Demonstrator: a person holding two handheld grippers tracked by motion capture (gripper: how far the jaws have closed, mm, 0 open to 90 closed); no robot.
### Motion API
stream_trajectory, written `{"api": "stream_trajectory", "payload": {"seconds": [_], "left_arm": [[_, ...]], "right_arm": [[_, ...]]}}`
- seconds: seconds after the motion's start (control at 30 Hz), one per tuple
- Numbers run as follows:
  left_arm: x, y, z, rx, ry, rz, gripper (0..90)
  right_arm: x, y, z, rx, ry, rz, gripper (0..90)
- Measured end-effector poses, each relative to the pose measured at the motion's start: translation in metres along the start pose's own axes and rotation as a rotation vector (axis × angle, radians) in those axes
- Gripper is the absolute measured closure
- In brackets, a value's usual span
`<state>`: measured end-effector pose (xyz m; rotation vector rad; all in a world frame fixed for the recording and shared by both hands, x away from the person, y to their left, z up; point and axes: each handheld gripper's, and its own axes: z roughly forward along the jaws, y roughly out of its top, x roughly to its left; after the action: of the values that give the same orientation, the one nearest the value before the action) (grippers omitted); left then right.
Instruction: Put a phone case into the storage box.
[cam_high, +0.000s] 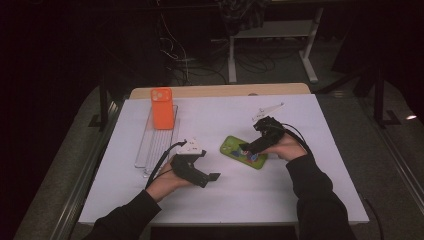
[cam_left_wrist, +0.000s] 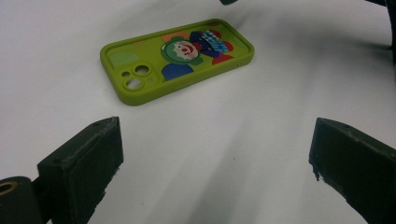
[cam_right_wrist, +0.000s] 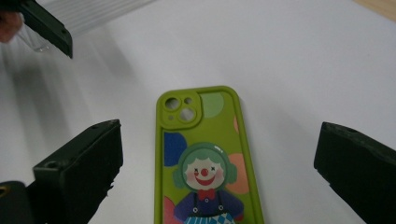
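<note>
A green phone case (cam_high: 243, 152) with a clown picture lies back up on the white table (cam_high: 225, 200), near its middle. My right gripper (cam_high: 248, 148) hovers over its right half, open. In the right gripper view the green case (cam_right_wrist: 205, 158) runs lengthways between the wide-spread jaws of the right gripper (cam_right_wrist: 217, 163), camera cutouts at the far end. My left gripper (cam_high: 210, 167) rests open on the table to the case's left. In the left gripper view the green case (cam_left_wrist: 177, 58) lies ahead of the left gripper (cam_left_wrist: 217, 158), beyond its jaws, with bare table between them.
An orange phone case (cam_high: 162, 108) stands at the far end of a clear ribbed tray (cam_high: 150, 150) on the table's left. The tray's edge (cam_right_wrist: 93, 11) and one left-gripper jaw show at the top left of the right gripper view. A wooden strip (cam_high: 220, 90) borders the back.
</note>
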<state>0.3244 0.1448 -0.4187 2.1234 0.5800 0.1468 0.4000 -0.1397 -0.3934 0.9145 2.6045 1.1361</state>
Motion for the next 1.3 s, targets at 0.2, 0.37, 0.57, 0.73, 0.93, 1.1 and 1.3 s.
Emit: {"api": "stream_trajectory", "payload": {"seconds": [0.2, 0.37, 0.57, 0.73, 0.93, 1.1, 1.3], "left_arm": [[-0.001, 0.0, 0.0, 0.0, -0.001, -0.01, 2.5], [-0.001, 0.0, 0.0, 0.002, -0.001, -0.01, 2.5], [-0.002, 0.0, 0.001, 0.002, -0.003, -0.015, 2.5], [-0.001, 0.0, 0.001, 0.006, -0.002, -0.009, 2.5], [-0.001, -0.001, 0.001, 0.001, -0.005, -0.015, 2.5], [-0.001, -0.001, 0.001, 0.005, -0.002, -0.011, 2.5], [-0.001, -0.001, 0.001, 0.012, -0.004, -0.003, 2.5]], "right_arm": [[0.0, -0.005, 0.004, 0.034, -0.004, 0.001, 0.5], [-0.001, -0.011, 0.01, 0.063, 0.005, 0.002, 0.5], [-0.001, -0.018, 0.018, 0.104, 0.02, -0.008, 0.4], [0.001, -0.021, 0.026, 0.137, 0.018, -0.022, 0.5], [0.002, -0.025, 0.035, 0.173, 0.007, -0.038, 1.5], [0.003, -0.027, 0.038, 0.196, -0.009, -0.055, 4.1], [0.004, -0.03, 0.04, 0.221, -0.008, -0.05, 8.1]]}}
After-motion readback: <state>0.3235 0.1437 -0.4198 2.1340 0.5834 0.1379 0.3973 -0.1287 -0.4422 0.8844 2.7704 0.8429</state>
